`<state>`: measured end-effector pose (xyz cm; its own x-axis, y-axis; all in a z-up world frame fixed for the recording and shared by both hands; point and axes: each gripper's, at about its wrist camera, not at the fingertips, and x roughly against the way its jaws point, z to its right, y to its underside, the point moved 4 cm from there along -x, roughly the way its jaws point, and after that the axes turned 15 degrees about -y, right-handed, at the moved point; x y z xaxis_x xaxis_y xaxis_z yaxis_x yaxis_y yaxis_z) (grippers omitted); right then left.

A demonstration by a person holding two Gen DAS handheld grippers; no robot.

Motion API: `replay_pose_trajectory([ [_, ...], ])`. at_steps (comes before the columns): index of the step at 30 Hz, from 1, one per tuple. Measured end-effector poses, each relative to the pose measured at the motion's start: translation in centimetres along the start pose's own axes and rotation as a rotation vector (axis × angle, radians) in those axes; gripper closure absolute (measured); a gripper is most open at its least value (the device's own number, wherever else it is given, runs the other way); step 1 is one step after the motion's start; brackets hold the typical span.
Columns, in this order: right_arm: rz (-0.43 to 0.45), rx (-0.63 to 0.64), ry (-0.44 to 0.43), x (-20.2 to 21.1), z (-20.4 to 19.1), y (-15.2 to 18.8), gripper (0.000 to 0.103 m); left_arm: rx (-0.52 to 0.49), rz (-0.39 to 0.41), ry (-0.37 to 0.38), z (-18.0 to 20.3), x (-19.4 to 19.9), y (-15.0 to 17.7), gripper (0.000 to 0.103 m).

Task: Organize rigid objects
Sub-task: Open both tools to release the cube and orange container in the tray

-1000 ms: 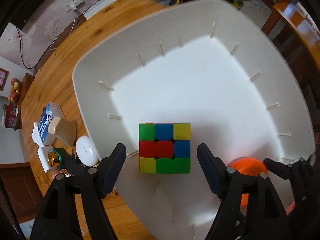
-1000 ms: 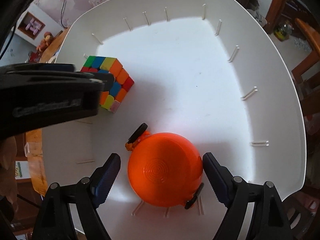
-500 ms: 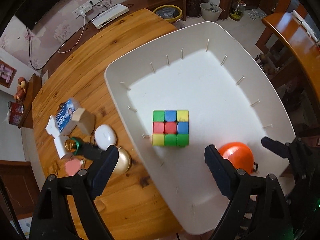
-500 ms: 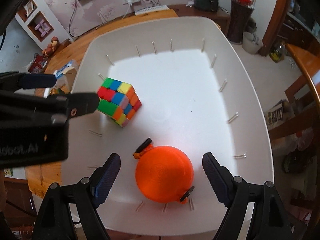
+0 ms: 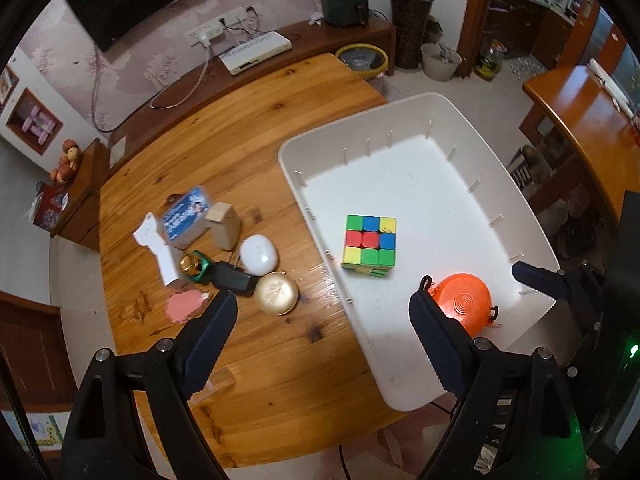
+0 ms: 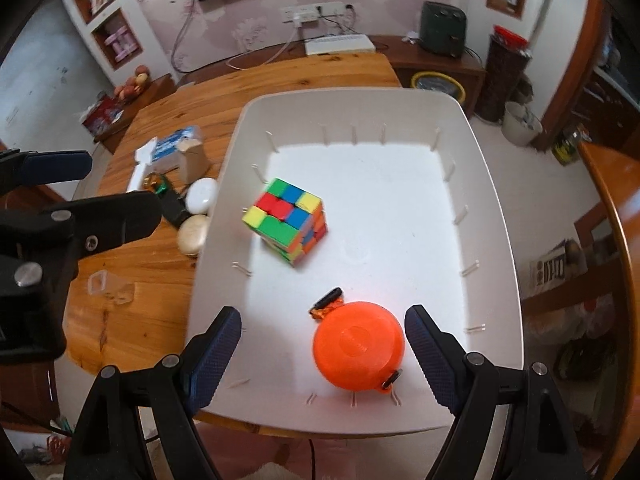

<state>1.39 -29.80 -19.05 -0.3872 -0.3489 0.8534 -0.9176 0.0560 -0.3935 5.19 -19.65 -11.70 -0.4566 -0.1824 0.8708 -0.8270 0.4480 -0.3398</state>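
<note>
Two wrist views show a round wooden table (image 5: 248, 128) bearing a white tray (image 5: 404, 388), the landmark for all positions given below. The tray occupies the table's right side, and one of its edges overhangs the table's rim. A left gripper (image 5: 322, 344) hangs above the tray's left wall with its jaws spread wide and nothing between them: one fingertip lies over bare wood outside the tray, the other over the tray's floor. A right gripper (image 6: 322, 350) hangs above the tray's near end, likewise spread wide and empty. A multicoloured puzzle cube (image 5: 370, 246) rests on the tray floor near the left wall, apart from both grippers. An orange round case (image 6: 358, 350) with small black clips lies on the tray floor towards the near end, closer to the right finger (image 6: 430, 354) of the right gripper but touching neither finger.

Outside the tray, to its left, a cluster of smaller items lies on the wood. A blue-and-white carton (image 5: 186, 216) and a tan box (image 5: 226, 226) stand farthest from the tray. A white oval case (image 5: 260, 256) and a gold round tin (image 5: 276, 294) lie nearest the tray's left wall. A white flat piece (image 5: 158, 248), a black block (image 5: 232, 278), a pink disc (image 5: 184, 306) and a small gold-and-green object (image 5: 194, 266) fill the space between. A clear plastic piece (image 6: 108, 286) lies alone on the wood nearer the table's edge.
</note>
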Motion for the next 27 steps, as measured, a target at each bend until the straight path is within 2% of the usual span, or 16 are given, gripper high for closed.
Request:
replay_pose_trajectory([
  [5, 0.056, 0.056, 0.017, 2.1, -1.2, -1.2, 0.018, 0.052, 0.029, -0.009, -1.5, 1.8, 0.6, 0.013],
  [13, 0.091, 0.106, -0.027, 4.2, -2.6, -2.8, 0.018, 0.137, 0.063, -0.031, -4.2, 3.8, 1.5, 0.013],
  [16, 0.09, 0.111, -0.053, 4.4, -3.4, -3.4, 0.018, 0.167, 0.07, -0.044, -5.4, 4.3, 1.9, 0.013],
  [27, 0.089, 0.205, -0.051, 3.4, -8.0, -4.6, 0.018, 0.23, 0.078, -0.076, -10.1, 4.2, 3.7, 0.013],
])
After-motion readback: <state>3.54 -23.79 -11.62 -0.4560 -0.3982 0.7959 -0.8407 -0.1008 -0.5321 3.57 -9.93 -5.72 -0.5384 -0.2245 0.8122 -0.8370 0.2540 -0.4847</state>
